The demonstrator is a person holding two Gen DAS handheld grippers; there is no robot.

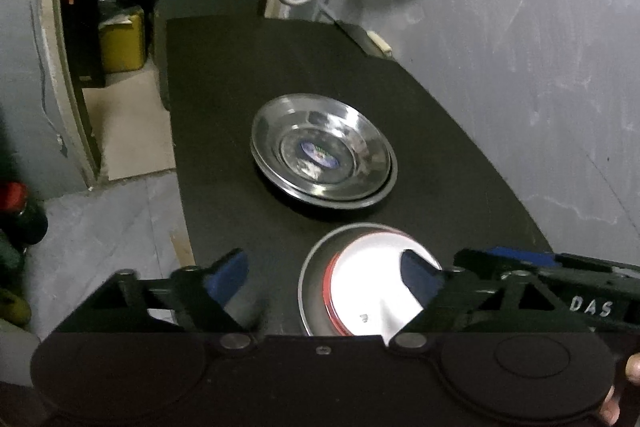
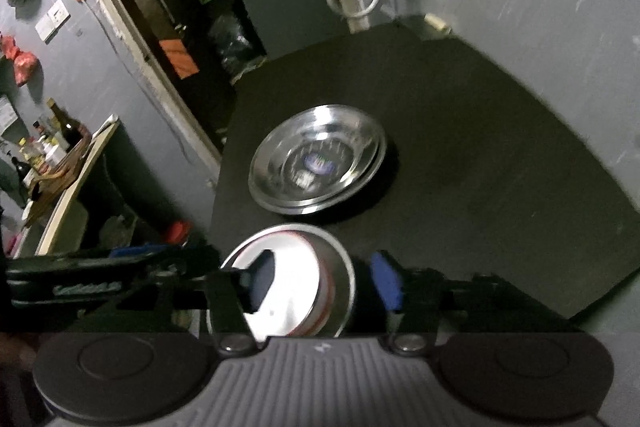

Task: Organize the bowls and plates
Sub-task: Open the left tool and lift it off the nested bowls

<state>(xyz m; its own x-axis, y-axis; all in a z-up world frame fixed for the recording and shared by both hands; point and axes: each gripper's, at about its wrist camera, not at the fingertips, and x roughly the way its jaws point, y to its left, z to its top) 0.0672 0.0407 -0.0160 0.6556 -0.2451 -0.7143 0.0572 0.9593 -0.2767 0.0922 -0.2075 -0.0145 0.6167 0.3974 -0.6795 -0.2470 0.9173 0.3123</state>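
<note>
- Bowls (image 1: 352, 291): a nested steel pair at the lower centre of both views, on the black table (image 1: 224, 75). The inner one has a red band round its rim and a bright white inside. They are round, with no long axis, mouths turned up and tipped slightly toward the camera.
- Plates (image 1: 324, 155): two shallow steel plates stacked at mid-frame, just beyond the bowls and apart from them, mouths up. The top one sits a little off-centre and has a blue label in its middle.
- Left gripper (image 1: 332, 275): jaws spread wide; its right blue pad hangs over the bowls' inside, the left pad is clear of them. Nothing grasped.
- Right gripper (image 2: 324, 283): released; one finger is over the bowls' inside, the other outside the rim.
</note>
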